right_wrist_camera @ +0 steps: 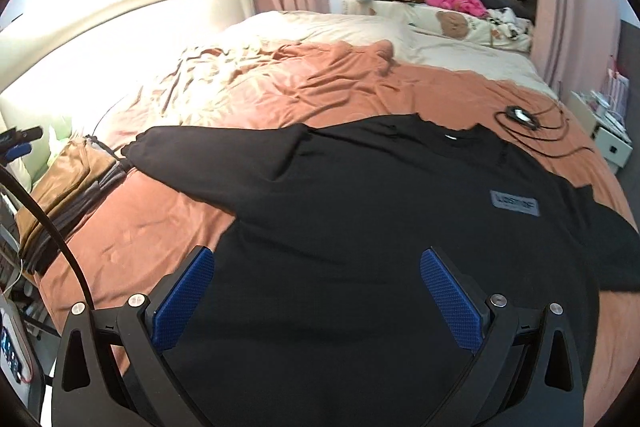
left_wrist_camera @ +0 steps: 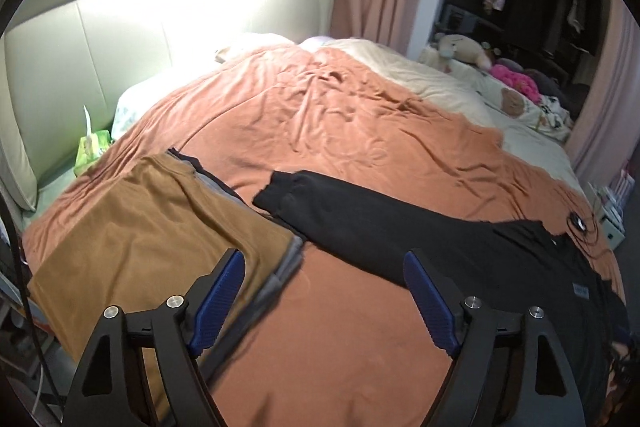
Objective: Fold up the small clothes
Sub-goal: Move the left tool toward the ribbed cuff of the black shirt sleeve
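Note:
A black long-sleeved shirt (right_wrist_camera: 360, 211) lies spread flat on the orange bedspread (left_wrist_camera: 320, 115), collar toward the far side and a grey label on its chest. One sleeve (left_wrist_camera: 340, 211) stretches left toward a pile of folded clothes (left_wrist_camera: 152, 227) with a brown garment on top. My left gripper (left_wrist_camera: 324, 263) stands open over the bedspread between the pile and the sleeve, nothing between its blue pads. My right gripper (right_wrist_camera: 316, 259) stands open above the shirt's lower body, its pads apart from the cloth.
A black cable with a small device (right_wrist_camera: 524, 119) lies on the bedspread beyond the collar. Plush toys and a pink cloth (right_wrist_camera: 452, 1) sit at the far side. A green tissue pack (left_wrist_camera: 90, 147) lies by the padded headboard (left_wrist_camera: 120, 39). Pink curtains hang behind.

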Demonstrator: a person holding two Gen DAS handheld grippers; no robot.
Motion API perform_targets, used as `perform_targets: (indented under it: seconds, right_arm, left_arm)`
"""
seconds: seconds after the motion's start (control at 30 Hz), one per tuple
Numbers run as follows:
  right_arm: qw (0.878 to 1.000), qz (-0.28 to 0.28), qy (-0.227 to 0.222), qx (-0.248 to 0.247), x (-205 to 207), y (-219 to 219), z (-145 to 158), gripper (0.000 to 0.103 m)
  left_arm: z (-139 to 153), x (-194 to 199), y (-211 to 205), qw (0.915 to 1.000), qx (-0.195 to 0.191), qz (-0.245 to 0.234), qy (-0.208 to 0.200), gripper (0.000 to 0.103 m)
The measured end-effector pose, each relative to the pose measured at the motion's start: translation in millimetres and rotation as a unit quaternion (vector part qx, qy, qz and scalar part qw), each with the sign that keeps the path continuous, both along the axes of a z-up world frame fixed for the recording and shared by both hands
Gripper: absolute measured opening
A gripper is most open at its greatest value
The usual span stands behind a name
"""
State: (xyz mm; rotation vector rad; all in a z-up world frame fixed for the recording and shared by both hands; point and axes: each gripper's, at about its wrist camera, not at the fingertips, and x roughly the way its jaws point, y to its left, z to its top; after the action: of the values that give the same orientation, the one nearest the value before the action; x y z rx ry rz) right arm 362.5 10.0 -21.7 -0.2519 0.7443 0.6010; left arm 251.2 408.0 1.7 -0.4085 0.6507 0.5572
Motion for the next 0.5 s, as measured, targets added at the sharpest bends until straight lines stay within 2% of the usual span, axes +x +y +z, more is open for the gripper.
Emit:
perform_targets:
  seconds: [0.2,0.4,0.47,0.5]
  right_arm:
    - [1.000,0.018,0.010,0.014,32.2,23.5,-15.3,0.103]
    - [0.999,0.025,0.030,0.007,65.1,48.8,-34.4,0.103]
    - [0.999,0.027,0.040,0.009,74.7,56.6,-42.0,0.099]
    - [0.999,0.028,0.043,0.011,78.8,61.1,-43.6,0.093]
  left_arm:
    - [-6.3,29.5,45.0,0.9993,-0.019,0.018,0.025,0.075]
    - [-22.9,61.7,68.3,0.9978,-0.041,0.022,0.046,0.069]
    - [-32.3,75.2,71.7,0.9971,-0.050,0.016,0.055,0.065]
    - [-38.6,83.4,73.5,0.9965,-0.056,0.013,0.061,0.063]
